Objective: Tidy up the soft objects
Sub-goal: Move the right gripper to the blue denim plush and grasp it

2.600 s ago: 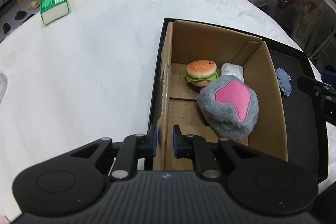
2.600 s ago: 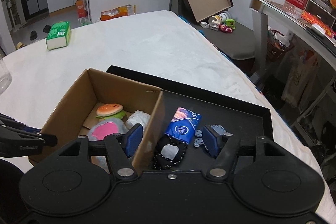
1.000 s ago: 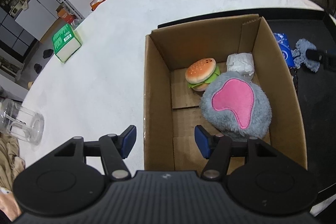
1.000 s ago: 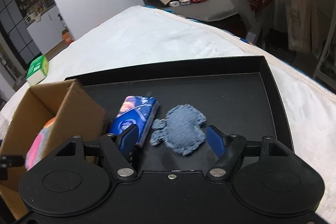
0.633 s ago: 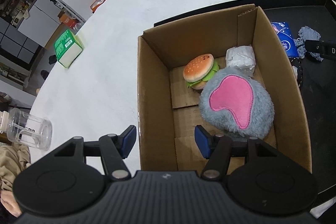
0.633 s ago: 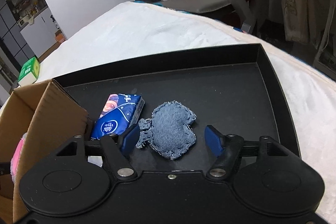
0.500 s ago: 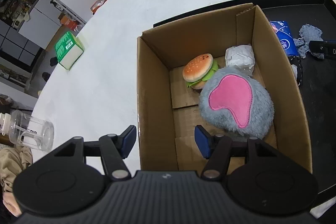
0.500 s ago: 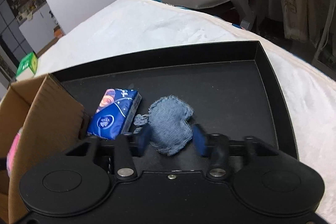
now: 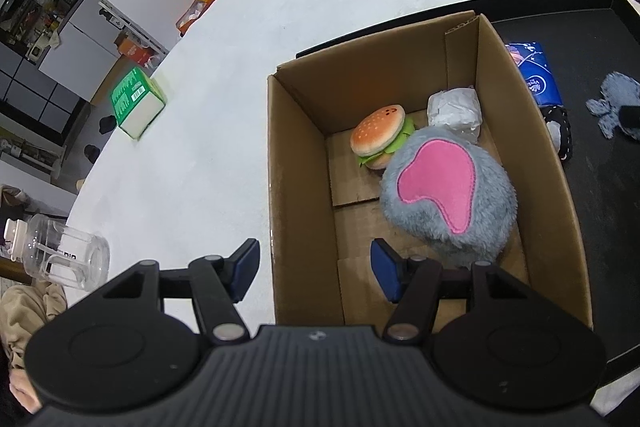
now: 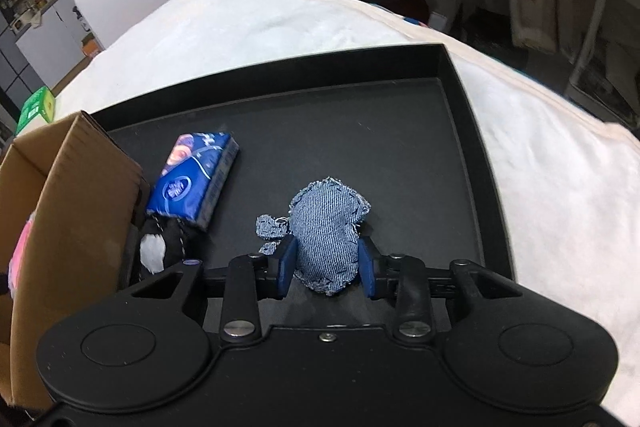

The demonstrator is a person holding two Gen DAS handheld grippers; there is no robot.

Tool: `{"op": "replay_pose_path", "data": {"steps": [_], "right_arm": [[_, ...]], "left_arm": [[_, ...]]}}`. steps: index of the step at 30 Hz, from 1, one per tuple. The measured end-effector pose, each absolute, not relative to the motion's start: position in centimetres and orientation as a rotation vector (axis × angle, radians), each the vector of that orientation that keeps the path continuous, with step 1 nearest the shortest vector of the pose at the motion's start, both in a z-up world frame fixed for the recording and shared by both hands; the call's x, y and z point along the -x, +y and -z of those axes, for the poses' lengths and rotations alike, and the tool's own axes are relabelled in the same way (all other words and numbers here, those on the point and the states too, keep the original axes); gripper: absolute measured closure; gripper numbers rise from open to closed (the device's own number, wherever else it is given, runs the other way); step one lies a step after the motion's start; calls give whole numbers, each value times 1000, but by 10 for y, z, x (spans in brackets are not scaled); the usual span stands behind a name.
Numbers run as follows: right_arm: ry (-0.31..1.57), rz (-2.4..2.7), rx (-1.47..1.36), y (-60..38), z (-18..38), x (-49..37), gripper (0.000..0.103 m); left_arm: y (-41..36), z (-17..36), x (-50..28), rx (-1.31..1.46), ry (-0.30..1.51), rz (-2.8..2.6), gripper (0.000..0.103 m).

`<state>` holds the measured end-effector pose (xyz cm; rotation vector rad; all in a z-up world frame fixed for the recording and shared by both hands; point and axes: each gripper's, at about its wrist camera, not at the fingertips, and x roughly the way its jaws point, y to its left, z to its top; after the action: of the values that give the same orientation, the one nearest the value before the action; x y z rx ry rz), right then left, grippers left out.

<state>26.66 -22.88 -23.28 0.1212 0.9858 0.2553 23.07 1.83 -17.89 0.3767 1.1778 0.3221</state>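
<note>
right gripper (image 10: 326, 269) is now pinching the denim pouch (image 10: 326, 227), was gaping a second ago; left gripper (image 9: 314, 269) is idling wide open; cardboard box (image 10: 60, 187) sitting at 9 o'clock, probably next stop

The brown box (image 9: 304, 163) holds a gray fuzzy toy (image 9: 448, 195) with a pink patch, an orange and green burger toy (image 9: 380, 135) and a white bundle (image 9: 454, 109), while the black tray (image 10: 360, 131) has a stripy blue denim pouch (image 10: 326, 231) and a dark blue tissue pack (image 10: 192, 179).
</note>
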Motion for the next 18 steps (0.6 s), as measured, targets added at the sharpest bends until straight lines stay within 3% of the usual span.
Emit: {"op": "replay_pose_path", "data": {"steps": [5,13,15,18], "right_arm": [[1004,-238,-126,-235,233,-264,69],[977,-229,-82,-229,231,-265,34],[961,-242,-86,-228,230,-265,28],[965,-248,-57,-224,234,-266,28]], "left_arm": [[18,179,-230,-381,1175,-320,43],[17,180,-231,-379,1180,-320,43],[17,180,-232,-378,1183,-321,43],[16,181,-233,-382,1187,-320,43]]}}
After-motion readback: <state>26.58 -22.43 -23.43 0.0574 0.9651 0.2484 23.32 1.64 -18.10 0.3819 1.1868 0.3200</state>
